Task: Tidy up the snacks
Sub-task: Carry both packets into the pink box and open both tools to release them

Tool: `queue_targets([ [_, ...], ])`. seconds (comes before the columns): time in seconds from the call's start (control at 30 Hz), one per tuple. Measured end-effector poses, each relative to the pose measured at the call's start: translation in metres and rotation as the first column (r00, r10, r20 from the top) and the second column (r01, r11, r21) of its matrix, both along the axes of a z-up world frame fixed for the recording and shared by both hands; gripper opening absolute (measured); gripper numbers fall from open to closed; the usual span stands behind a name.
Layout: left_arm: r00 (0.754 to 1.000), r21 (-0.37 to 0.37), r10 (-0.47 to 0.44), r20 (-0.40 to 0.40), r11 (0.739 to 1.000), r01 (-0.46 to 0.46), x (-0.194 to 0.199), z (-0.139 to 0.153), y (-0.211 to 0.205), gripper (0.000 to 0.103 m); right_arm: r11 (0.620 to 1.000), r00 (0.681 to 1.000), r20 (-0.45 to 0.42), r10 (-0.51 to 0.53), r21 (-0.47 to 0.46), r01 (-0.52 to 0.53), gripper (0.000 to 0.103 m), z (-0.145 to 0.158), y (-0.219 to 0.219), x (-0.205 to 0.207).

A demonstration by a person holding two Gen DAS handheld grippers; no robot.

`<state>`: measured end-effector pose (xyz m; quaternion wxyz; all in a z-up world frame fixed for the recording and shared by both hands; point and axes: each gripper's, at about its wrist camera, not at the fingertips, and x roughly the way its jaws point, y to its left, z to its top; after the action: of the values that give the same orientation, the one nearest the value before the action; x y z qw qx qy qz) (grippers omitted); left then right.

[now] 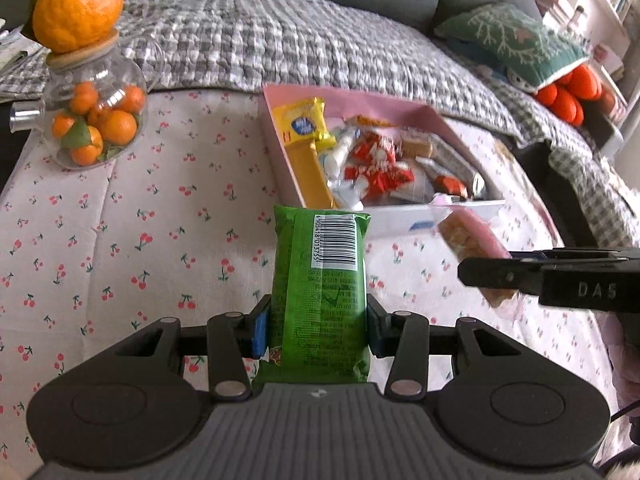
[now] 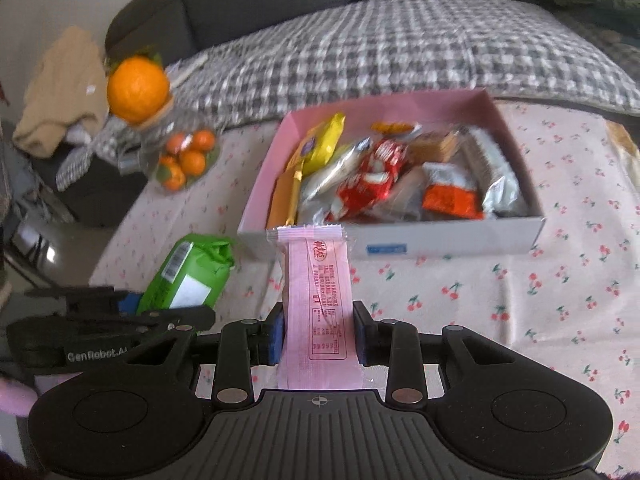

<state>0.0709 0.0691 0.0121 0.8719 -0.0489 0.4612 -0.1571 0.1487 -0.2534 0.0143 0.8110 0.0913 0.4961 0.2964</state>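
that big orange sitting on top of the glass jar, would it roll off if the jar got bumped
Probably: the big orange is round and merely perched on the glass jar's lid, wider than the lid itself. The jar's rounded body may rock too.

A: Green packet point(image 1: 320, 292): glossy plastic film, crinkled at the ends, white printed barcode panel. It is pinched between matt black plastic fingers point(image 1: 262, 332) faced with blue pads.

B: Pink packet point(image 2: 318, 312): smoother film, soft sheen, crimped serrated far edge noted. Silver metal rivets are seen on the right gripper point(image 2: 318, 336) linkages; ribbed grey plastic near the lens.

A: Tablecloth point(image 1: 120, 248): matt woven cloth, cherry print. Far left, jar point(image 1: 96, 120): clear glossy glass, pale wooden lid.

B: Box point(image 2: 440, 236): matt card, pink inside. Wrappers within are recorded as shiny foil and film. Far blanket point(image 2: 360, 52): puckered checked cloth.
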Motion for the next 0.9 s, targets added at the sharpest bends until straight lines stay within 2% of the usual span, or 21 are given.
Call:
queue_targets([
  [0.07, 1.0, -0.003, 0.008, 0.015, 1.0, -0.008, 0.0, 0.004, -0.001, 0.042, 0.999, 1.0, 0.001, -0.031, 0.017, 0.031, 0.032, 0.004, -0.008, 0.006],
  [0.17, 0.999, 0.031, 0.024, 0.03, 0.999, -0.025, 0.006, 0.007, -0.005, 0.042, 0.996, 0.997, -0.004, -0.083, 0.041, 0.083, 0.032, 0.008, -0.02, 0.017],
  [0.33, 0.999, 0.055, 0.024, 0.037, 0.998, -0.026, 0.024, 0.011, -0.014, 0.042, 0.977, 0.982, -0.052, -0.182, 0.105, 0.187, 0.032, 0.006, -0.036, 0.038],
  [0.57, 0.997, 0.112, -0.025, 0.068, 0.994, 0.018, 0.053, 0.018, -0.042, 0.042, 0.948, 0.951, -0.08, -0.298, 0.09, 0.305, 0.032, 0.003, -0.044, 0.069],
  [0.67, 0.997, 0.088, -0.027, 0.075, 0.996, 0.021, 0.068, 0.018, -0.049, 0.042, 0.941, 0.942, -0.091, -0.322, 0.084, 0.329, 0.032, 0.0, -0.048, 0.089],
  [0.8, 0.996, 0.07, -0.022, 0.084, 0.997, 0.017, 0.086, 0.014, -0.058, 0.042, 0.95, 0.948, -0.077, -0.308, 0.032, 0.311, 0.032, -0.008, -0.045, 0.113],
  [0.9, 0.996, 0.072, -0.023, 0.089, 0.997, 0.017, 0.099, 0.007, -0.066, 0.042, 0.951, 0.948, -0.1, -0.304, 0.032, 0.308, 0.032, -0.014, -0.044, 0.128],
])
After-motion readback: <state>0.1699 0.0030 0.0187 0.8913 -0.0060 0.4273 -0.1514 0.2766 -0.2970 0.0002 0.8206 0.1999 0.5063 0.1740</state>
